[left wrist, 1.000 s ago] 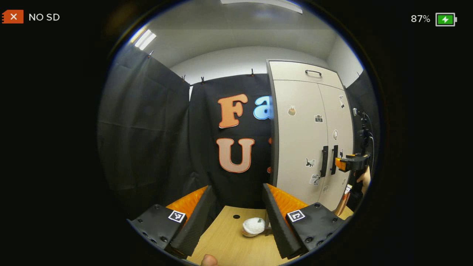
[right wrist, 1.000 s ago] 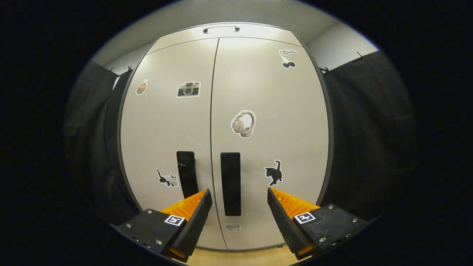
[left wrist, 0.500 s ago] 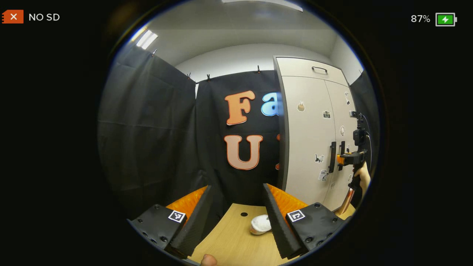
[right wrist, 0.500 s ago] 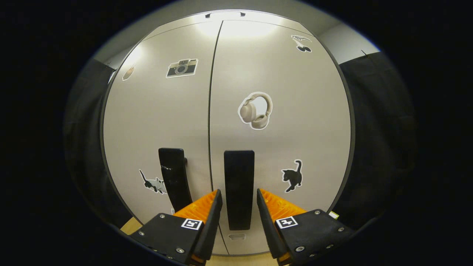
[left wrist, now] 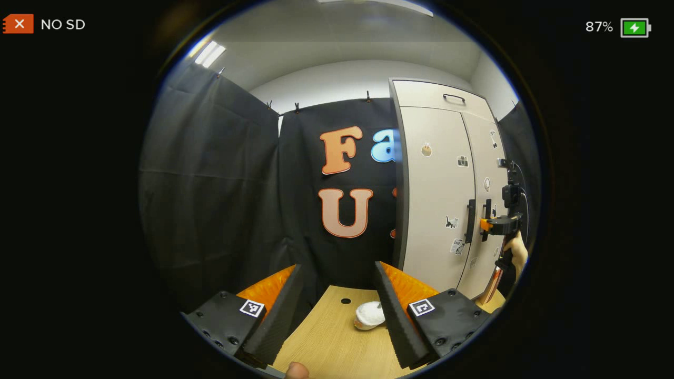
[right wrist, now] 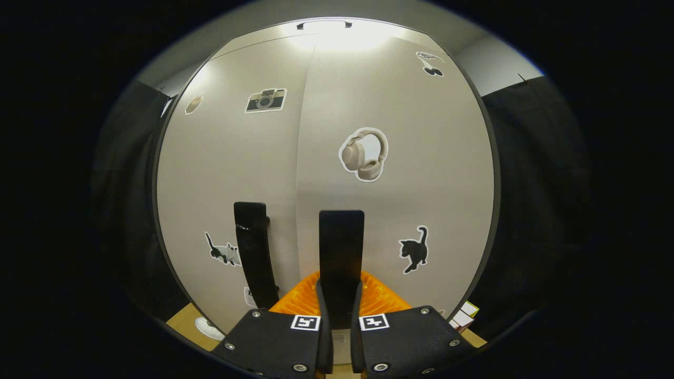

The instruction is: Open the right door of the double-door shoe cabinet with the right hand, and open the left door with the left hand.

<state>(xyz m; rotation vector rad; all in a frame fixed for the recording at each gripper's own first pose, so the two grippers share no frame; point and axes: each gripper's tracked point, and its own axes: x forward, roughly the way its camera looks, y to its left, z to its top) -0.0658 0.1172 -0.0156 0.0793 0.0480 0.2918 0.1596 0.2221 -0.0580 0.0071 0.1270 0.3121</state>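
Black on pale grey, the right door's handle (right wrist: 340, 252) now sits pinched between both fingers of your right gripper (right wrist: 337, 310), yet the right door (right wrist: 395, 179) and left door (right wrist: 231, 179) of the shoe cabinet (left wrist: 447, 189) look shut, so by my reading both pulls remain. Your left gripper (left wrist: 337, 305) hangs low over the wooden table (left wrist: 326, 342), fingers wide apart and holding nothing, well apart from the left door's handle (left wrist: 470, 221); your right hand (left wrist: 518, 250) is level with the handles.
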